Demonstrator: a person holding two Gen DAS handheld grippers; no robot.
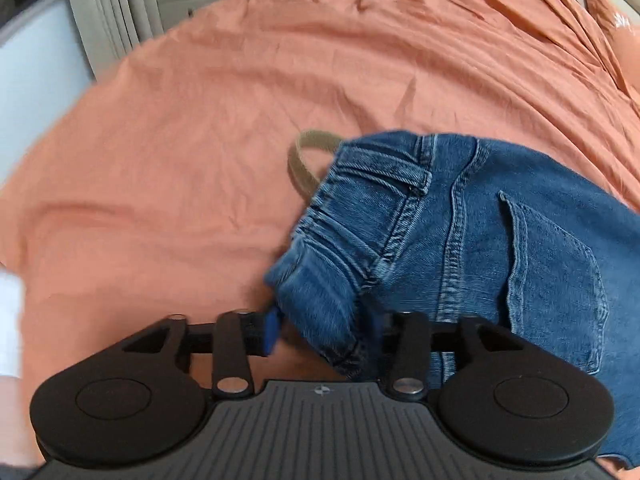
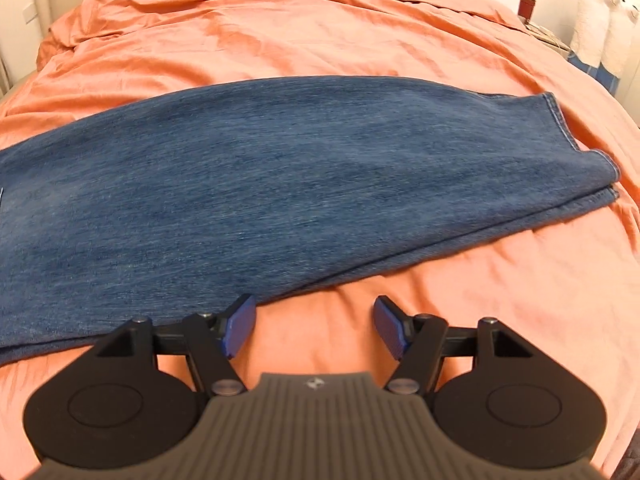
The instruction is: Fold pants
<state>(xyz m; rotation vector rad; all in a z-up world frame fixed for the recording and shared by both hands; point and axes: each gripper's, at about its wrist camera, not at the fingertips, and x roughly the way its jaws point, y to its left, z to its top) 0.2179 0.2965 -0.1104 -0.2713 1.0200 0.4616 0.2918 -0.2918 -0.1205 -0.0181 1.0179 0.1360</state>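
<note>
Blue denim pants lie on an orange bed sheet. In the left wrist view I see their waistband end (image 1: 400, 220) with belt loops and a back pocket (image 1: 560, 280). A fold of the waistband hangs between the blue pads of my left gripper (image 1: 326, 332), whose jaws stand wide; the right pad is hidden by denim. In the right wrist view the legs (image 2: 260, 184) lie stacked, running left to right, with the hems (image 2: 580, 152) at the right. My right gripper (image 2: 314, 328) is open and empty, just in front of the legs' near edge.
A tan strap loop (image 1: 304, 160) sticks out from under the waistband. The orange sheet (image 2: 480, 300) covers the whole bed. A beige bed frame and curtain (image 1: 112, 12) stand at the far left. White plush toys (image 2: 604, 12) and a small dark box (image 2: 528, 6) sit beside the bed at the far right.
</note>
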